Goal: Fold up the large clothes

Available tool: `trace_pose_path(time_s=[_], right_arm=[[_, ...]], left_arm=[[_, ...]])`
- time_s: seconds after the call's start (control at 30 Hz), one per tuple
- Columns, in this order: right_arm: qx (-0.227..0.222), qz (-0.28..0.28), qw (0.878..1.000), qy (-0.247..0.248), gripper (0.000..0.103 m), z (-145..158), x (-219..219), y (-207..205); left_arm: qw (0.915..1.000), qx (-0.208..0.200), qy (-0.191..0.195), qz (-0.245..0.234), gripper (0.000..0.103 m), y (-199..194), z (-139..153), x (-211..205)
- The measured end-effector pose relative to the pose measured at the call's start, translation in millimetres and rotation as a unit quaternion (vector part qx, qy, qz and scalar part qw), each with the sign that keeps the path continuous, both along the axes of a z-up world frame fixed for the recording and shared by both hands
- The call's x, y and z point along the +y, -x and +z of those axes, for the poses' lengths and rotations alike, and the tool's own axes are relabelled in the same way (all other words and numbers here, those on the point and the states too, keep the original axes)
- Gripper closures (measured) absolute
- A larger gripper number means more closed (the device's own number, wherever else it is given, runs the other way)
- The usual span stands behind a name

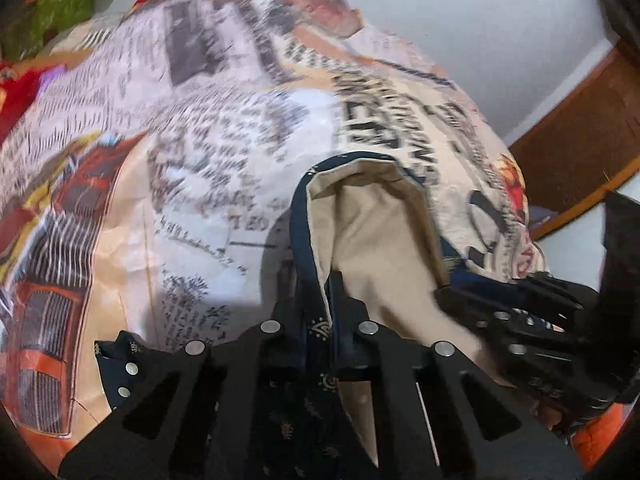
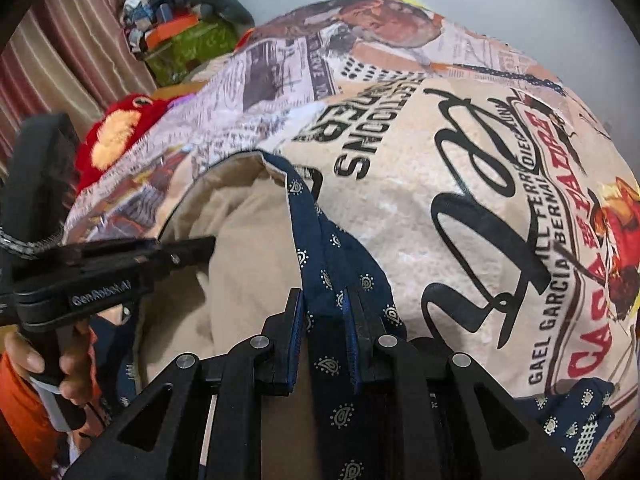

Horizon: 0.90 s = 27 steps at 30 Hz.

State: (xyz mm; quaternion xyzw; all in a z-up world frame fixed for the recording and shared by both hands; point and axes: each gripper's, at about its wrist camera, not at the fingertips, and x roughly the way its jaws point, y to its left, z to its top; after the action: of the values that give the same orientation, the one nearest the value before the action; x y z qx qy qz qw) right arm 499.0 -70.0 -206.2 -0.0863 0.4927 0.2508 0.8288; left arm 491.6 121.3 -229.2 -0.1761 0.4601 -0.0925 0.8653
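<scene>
A large navy paisley garment with a beige lining (image 1: 372, 232) lies bunched on a bedspread (image 1: 200, 140) printed with newspaper and poster graphics. My left gripper (image 1: 316, 296) is shut on the garment's navy edge, which runs up between its fingers. In the right wrist view my right gripper (image 2: 322, 300) is shut on a folded navy strip of the garment (image 2: 340, 240), with the beige lining (image 2: 248, 248) opening to its left. Each gripper shows in the other's view: the right gripper (image 1: 444, 292) at the lining's right edge, the left gripper (image 2: 200, 248) over the lining.
The bedspread (image 2: 440, 160) covers most of both views. A red plush item (image 2: 116, 136), a green bag with piled things (image 2: 188, 48) and a striped curtain (image 2: 80, 40) lie at the far left. A wooden panel (image 1: 580, 128) stands at right. A person's hand (image 2: 24, 360) holds the left gripper's handle.
</scene>
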Motion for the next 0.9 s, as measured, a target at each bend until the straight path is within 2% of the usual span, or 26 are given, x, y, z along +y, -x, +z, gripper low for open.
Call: trace_pose_path(time_s=[0.23,0.33,0.47,0.67,0.77,0.9], right_arm=[[0.012,0.008,1.0,0.017,0.087,4,-10,14],[0.009,0.004,1.0,0.011,0.087,20,-23,30],[-0.022,0.012,1.0,0.008,0.087,52,-46,67],[-0.072,0.017,0.997,-0.001,0.087,99,-83,133],[-0.085,0.009,0.996,-0.01,0.087,112,-96,157],[-0.088,-0.004,0.996,-0.022,0.087,118,-109,185]], left_arm=[[0.9947,-0.074,-0.028,-0.066,0.097,35,59,-32],[0.9908,-0.093,-0.037,-0.091,0.097,56,79,-46],[0.9838,-0.108,-0.061,-0.129,0.097,93,94,-65],[0.9807,-0.091,-0.081,-0.153,0.097,153,82,-78],[0.9831,-0.058,-0.089,-0.149,0.097,176,60,-78],[0.9821,-0.008,-0.135,-0.131,0.096,200,24,-75]])
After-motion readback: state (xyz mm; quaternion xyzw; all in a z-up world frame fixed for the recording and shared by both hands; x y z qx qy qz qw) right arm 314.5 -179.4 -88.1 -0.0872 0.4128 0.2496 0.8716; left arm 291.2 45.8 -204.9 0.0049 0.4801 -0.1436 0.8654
